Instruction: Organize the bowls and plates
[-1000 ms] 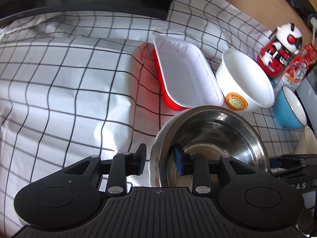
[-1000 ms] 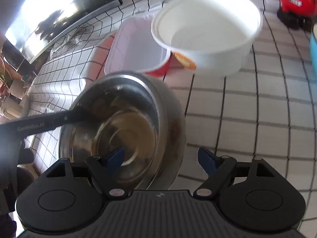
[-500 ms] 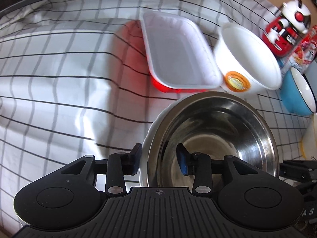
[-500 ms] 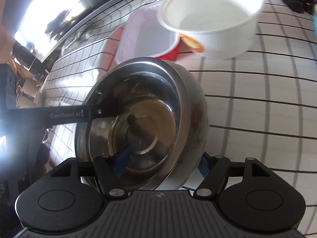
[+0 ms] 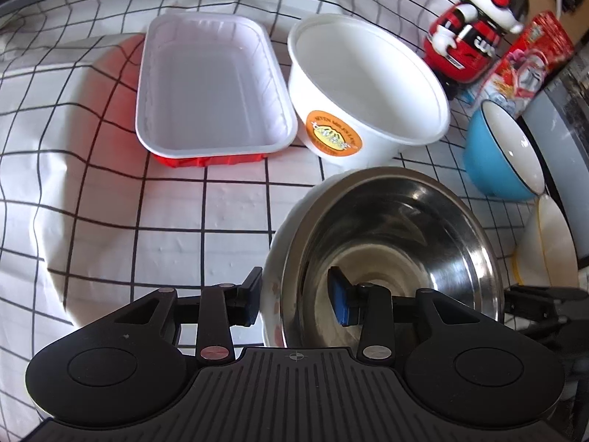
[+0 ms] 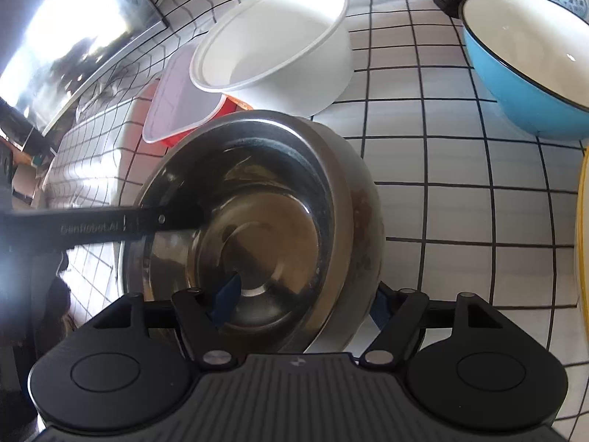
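Both hands have carried the steel bowl (image 5: 390, 258), nested in a white bowl (image 5: 274, 287), nearer the round white tub (image 5: 368, 92) – ahead of the jaws. Left gripper (image 5: 296, 302) just eased wider, straddling both rims; right gripper (image 6: 305, 302) pinching the wall – stacking looks close

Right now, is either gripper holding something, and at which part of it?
Both straddle the rim of the steel bowl, on opposite sides: left gripper, right gripper. Whether the pads press on it cannot be told.
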Motion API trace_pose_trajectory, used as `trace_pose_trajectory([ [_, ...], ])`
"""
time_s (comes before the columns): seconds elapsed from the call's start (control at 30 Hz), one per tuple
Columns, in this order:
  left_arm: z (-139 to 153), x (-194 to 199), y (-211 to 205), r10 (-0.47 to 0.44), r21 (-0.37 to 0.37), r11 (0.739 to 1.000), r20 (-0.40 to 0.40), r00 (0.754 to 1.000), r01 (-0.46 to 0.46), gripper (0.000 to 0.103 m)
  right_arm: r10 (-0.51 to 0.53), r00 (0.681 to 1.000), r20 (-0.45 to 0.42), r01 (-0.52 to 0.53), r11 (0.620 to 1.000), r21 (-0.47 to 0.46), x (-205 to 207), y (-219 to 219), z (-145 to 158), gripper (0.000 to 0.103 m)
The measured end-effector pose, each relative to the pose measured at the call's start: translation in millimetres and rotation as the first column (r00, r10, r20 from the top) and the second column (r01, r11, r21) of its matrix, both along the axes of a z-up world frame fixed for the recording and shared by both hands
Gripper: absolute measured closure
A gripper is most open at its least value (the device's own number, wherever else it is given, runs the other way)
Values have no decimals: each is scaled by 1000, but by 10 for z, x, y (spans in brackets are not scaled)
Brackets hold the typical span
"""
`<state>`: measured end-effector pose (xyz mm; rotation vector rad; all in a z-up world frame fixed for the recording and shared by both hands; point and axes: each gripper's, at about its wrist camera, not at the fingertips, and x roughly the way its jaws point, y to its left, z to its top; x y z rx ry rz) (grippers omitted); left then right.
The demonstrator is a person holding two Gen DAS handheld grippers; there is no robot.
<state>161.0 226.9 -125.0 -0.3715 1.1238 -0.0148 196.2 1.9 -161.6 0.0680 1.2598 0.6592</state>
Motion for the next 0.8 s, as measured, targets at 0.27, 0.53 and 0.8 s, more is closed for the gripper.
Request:
trace_pose_trajectory([
  [0.27,284,-141,72,86,36,995,84,993,-89,68,-1,986,170,9,999,-47,49,-205,297,21],
  [0.53,861,-284,-85,109,27,992,316,942,-124,68,-18,945,327,9,999,31,6,-601,770,15],
  [0.8,929,-74,-819,-3,-100,994,359,933,42,83,-93,859,503,88,996,35,-52,-1158,1002,5],
])
